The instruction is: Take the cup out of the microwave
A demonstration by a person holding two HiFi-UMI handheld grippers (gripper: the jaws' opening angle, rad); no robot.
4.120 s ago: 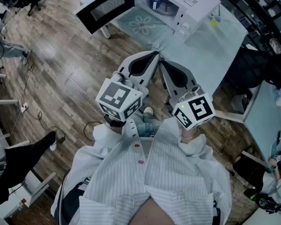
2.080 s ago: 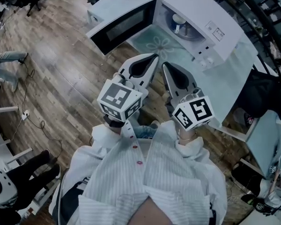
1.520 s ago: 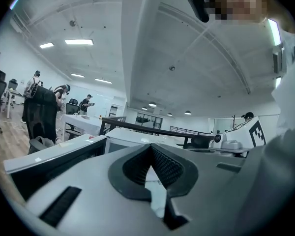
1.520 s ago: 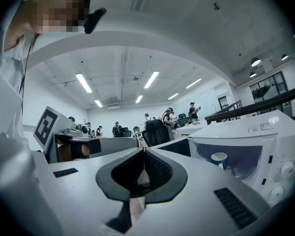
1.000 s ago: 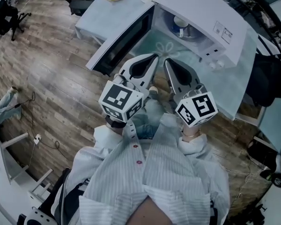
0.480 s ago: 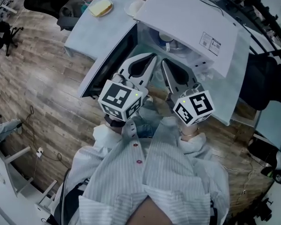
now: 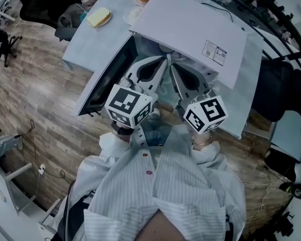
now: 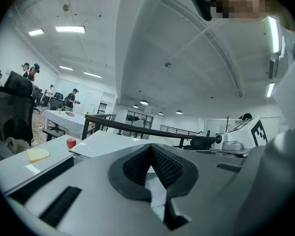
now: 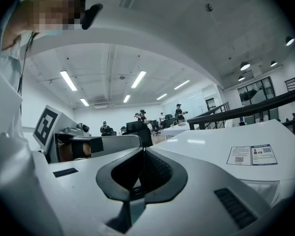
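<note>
Currently both tools are staged at the mouth of the microwave [image 7: 190, 31], which stands on the counter [image 7: 85, 46] with its door [image 7: 106, 79] swung fully open to my left.

1. Left hand-held gripper [image 7: 163, 60]: jaws together, nothing between them. Its own view confirms that the pads meet at the tip [image 8: 150, 146].
2. Right hand-held gripper [image 7: 173, 67]: jaws likewise closed and empty [image 9: 143, 151]. It sits just beside the left one, and both point into the cavity.
3. Cup [image 7: 165, 48]: inside the microwave and largely masked by the top panel. Only a pale curved rim shows beyond the jaw tips, and I judge that to be the cup.

I judge that the closed jaws keep both tools narrow for the approach past the door. The open door leaves the cavity reachable from the front. Either jaw pair must open before it can close round the cup. The plate of food [image 7: 98, 18] at the counter's far end lies well apart and plays no part here.
</note>
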